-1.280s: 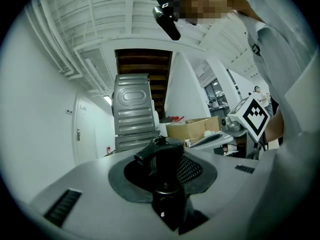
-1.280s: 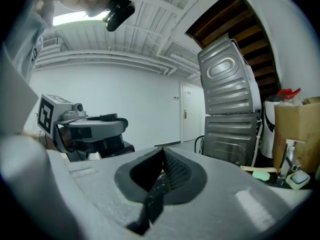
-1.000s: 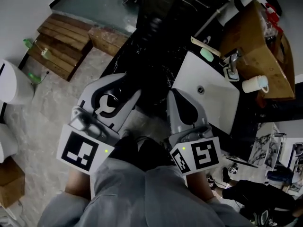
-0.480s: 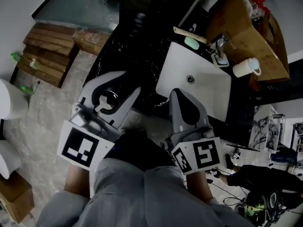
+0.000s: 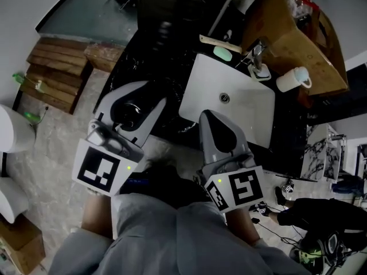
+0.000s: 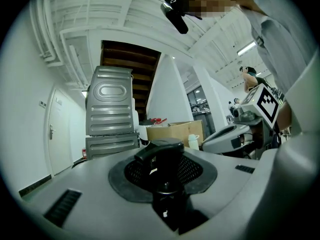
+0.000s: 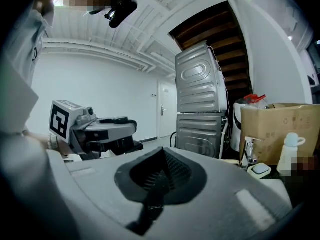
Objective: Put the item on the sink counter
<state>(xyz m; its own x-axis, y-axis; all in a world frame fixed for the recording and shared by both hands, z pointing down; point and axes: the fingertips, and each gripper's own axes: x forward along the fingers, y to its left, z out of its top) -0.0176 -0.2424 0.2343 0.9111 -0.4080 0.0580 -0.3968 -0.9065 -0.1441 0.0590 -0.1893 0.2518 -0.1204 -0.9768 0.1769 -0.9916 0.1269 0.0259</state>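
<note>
A black pump bottle [image 6: 165,170] stands upright between the jaws of my left gripper [image 6: 165,159], which is shut on it. In the head view the left gripper [image 5: 133,105] hangs over the black counter [image 5: 166,62], left of the white sink basin [image 5: 229,96], with the bottle [image 5: 132,111] dark between its jaws. My right gripper [image 5: 221,132] sits over the basin's near edge. Its jaws [image 7: 159,180] are shut with nothing between them.
A faucet [image 5: 256,56] and a green soap on its dish [image 5: 222,53] stand at the basin's far rim. A white bottle [image 5: 292,79] and a cardboard box [image 5: 292,27] are to the right. Wooden steps [image 5: 57,70] lie left on the floor. Stacked grey machines [image 7: 200,104] stand behind.
Both grippers have come nearer to the sink, whose basin now lies closer below them. The left gripper still holds the black bottle.
</note>
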